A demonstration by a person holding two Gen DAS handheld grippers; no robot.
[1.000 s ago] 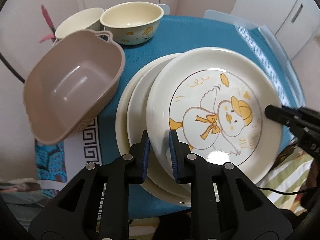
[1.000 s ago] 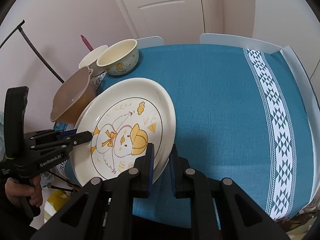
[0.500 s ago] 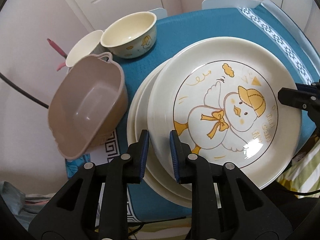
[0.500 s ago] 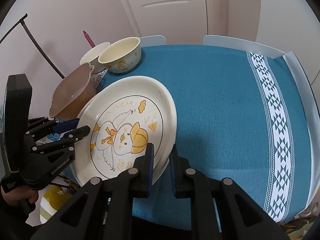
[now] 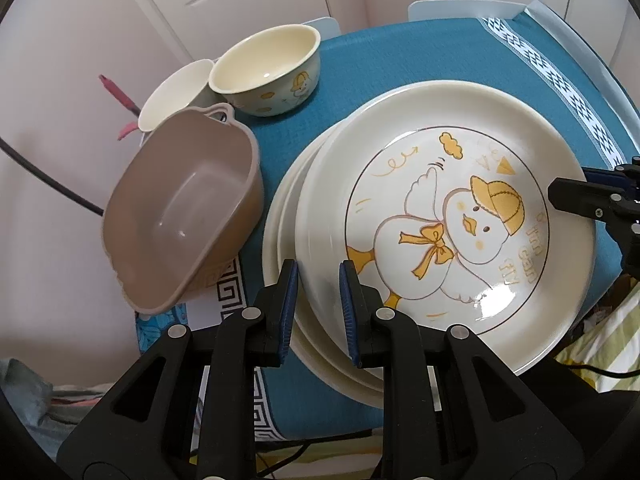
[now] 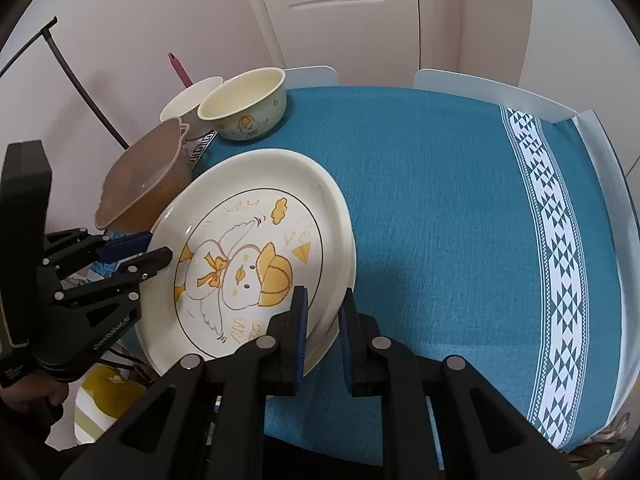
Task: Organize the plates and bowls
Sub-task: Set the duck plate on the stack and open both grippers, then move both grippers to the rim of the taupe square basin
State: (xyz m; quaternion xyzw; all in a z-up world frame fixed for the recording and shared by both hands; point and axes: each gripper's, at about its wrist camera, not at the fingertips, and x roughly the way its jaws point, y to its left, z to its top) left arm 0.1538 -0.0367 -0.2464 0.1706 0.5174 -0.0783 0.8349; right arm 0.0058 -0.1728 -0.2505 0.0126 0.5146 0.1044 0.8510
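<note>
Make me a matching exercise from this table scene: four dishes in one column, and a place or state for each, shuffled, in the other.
Things:
1. duck plate
2. brown basin
3. duck bowl
4. plain white bowl

Places or states:
A. tilted, at the table's edge, left of the plates
B. top of the plate stack, its rim gripped on opposite sides by the left gripper and the right gripper
C. behind the basin, beside the duck bowl, nearest the wall
D. upright on the blue tablecloth, yellow duck printed on its side

Pairs: 1-B, 2-A, 3-D, 4-C
</note>
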